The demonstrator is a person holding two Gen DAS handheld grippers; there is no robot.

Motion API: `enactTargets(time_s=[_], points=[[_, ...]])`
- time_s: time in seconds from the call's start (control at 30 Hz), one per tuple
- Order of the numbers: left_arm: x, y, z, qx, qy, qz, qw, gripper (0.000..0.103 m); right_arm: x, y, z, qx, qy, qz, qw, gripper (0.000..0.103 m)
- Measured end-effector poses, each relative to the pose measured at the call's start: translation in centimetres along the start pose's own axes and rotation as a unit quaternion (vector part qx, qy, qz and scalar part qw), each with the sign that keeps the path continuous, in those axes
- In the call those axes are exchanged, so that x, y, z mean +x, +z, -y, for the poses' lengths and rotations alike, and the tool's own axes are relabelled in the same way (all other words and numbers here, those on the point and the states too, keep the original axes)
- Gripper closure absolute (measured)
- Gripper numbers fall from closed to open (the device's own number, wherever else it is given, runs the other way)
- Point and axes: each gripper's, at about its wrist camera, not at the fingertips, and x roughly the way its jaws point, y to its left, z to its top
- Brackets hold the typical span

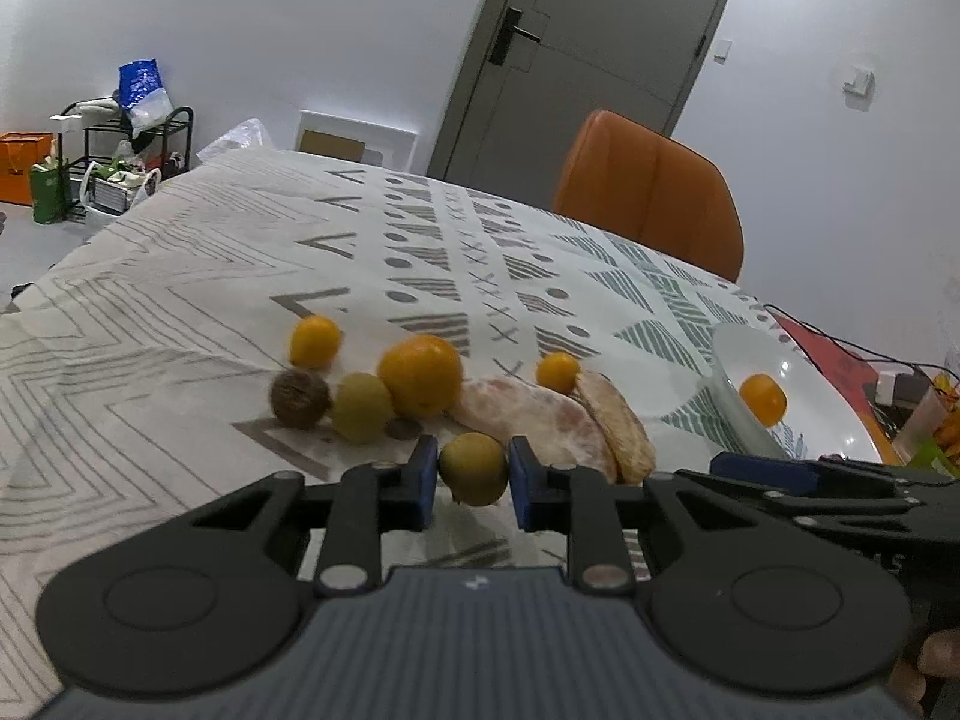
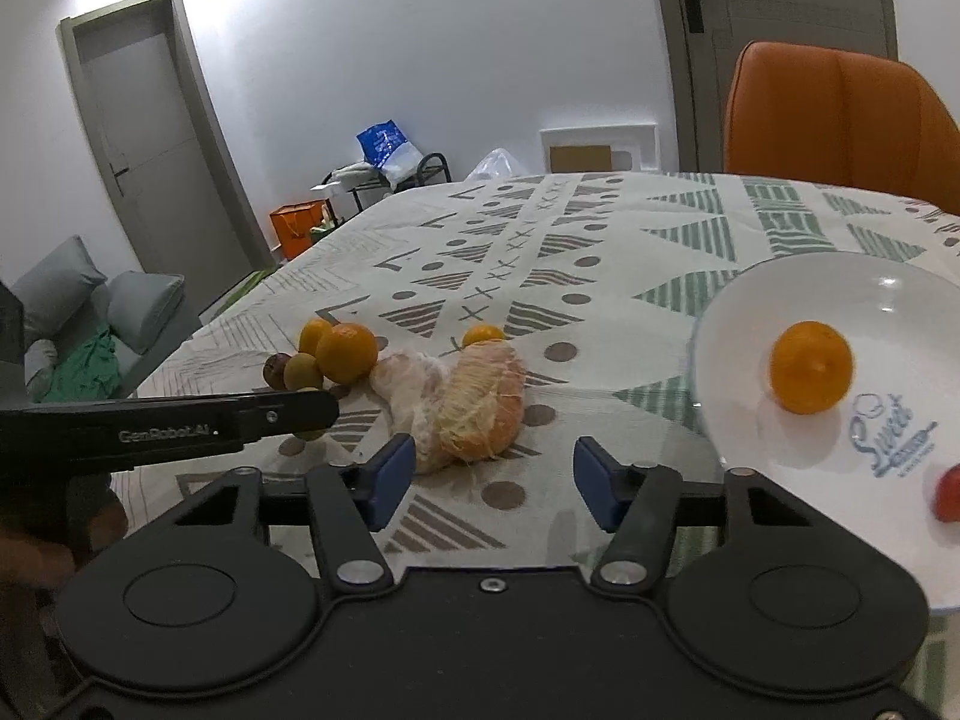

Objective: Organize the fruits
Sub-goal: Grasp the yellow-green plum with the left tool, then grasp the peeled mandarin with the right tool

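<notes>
My left gripper (image 1: 473, 471) is shut on a small green-yellow fruit (image 1: 474, 468), held just above the cloth. Beyond it lie a brown fruit (image 1: 299, 401), another green fruit (image 1: 362, 407), a large orange (image 1: 420, 383), two small oranges (image 1: 314, 341) (image 1: 558, 372) and peeled pomelo pieces (image 1: 552, 420). The white plate (image 1: 840, 420) at the right holds a small orange (image 1: 762, 399). My right gripper (image 2: 493, 477) stands open over the cloth, just short of the pomelo pieces (image 2: 468, 408). In the right wrist view the plate (image 2: 750, 432) carries an orange (image 2: 810, 367) and a red fruit (image 2: 948, 492) at the edge.
A patterned tablecloth (image 1: 240, 276) covers the table. An orange chair (image 1: 648, 192) stands at the far side. The left gripper's body (image 2: 168, 426) crosses the left of the right wrist view. Cables and small items (image 1: 900, 384) lie past the plate at the right.
</notes>
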Motion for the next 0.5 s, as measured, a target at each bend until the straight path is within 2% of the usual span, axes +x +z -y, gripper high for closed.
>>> enactTargets(time_s=[0.2,0.47,0.5], points=[[-0.2,0.6,-1.4,-0.010,0.003,0.009,0.9999,0.079,1.4,0.9,-0.3,0.009,0.005,-0.006,1.000,0.045],[-0.4,0.8,-2.6,-0.022,-0.002,0.019,0.9996,0.079,3.7,2.0,0.1,0.051,0.006,-0.025,0.998,0.045],[-0.5,0.8,-2.8,-0.023,-0.003,0.020,0.9995,0.079,3.9,2.0,0.1,0.058,0.006,-0.028,0.998,0.048]])
